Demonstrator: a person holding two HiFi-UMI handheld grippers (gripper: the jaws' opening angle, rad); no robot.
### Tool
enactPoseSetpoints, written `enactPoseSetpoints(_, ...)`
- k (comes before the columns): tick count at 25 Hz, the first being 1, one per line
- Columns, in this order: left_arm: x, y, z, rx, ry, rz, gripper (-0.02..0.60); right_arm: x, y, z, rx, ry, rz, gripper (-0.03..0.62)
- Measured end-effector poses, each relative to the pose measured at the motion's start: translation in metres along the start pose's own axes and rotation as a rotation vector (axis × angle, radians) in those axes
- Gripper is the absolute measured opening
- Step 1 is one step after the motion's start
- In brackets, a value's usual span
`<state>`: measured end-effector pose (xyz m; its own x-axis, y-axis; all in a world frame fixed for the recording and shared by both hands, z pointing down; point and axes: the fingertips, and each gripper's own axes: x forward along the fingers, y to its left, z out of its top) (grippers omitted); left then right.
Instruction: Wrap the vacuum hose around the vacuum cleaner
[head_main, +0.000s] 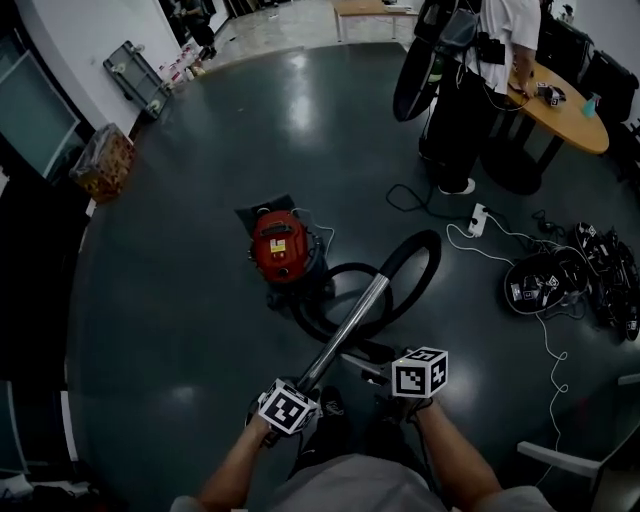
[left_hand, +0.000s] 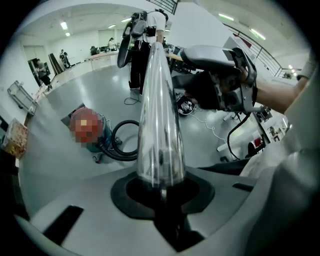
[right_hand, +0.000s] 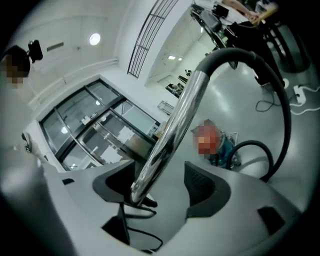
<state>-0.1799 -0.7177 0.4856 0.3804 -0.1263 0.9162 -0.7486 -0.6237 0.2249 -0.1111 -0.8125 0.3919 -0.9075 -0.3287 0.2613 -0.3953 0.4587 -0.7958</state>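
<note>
Seen from above, the person's bare left forearm (head_main: 232, 468) and right forearm (head_main: 462, 462) reach forward side by side, each hand carrying a gripper topped by a marker cube (head_main: 288, 407). The left gripper (left_hand: 161, 184) points steeply down, its jaws clamped on a metal tube (left_hand: 157, 110). The right gripper (right_hand: 159, 185), close beside it and nearer level, has its jaws wide apart. The same tube passes between them, the pads not closed on it.
</note>
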Motion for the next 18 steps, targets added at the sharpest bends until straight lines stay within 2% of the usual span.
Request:
enactPoseSetpoints(2,-0.003,0.001,0.0,-0.052,-0.035,-0.024,0.086,0.023,0.01,-0.001,0.071,-0.036,0.057,0.311)
enactPoseSetpoints(5,-0.001,0.01,0.001,-0.087,-0.073,-0.047,0.086,0.056,0.018,-0.001,0.124,-0.071,0.082,0.311)
enactPoseSetpoints(9,-0.001,0.025,0.003,-0.094,-0.099,-0.074,0.087,0.094,0.018,0.013,0.182,-0.131,0.062,0.311)
enactPoseSetpoints(15,-0.016,0.036,0.0,-0.069,-0.107,-0.113,0.087,0.124,0.027,0.028,0.201,-0.193,0.02,0.307)
enactPoseSetpoints(16,-0.019,0.038,0.0,-0.068,-0.112,-0.12,0.087,0.126,0.026,0.029,0.2,-0.203,-0.012,0.28)
enactPoseSetpoints(18,-0.023,0.039,0.0,-0.068,-0.123,-0.133,0.087,0.128,0.022,0.03,0.206,-0.234,-0.082,0.16)
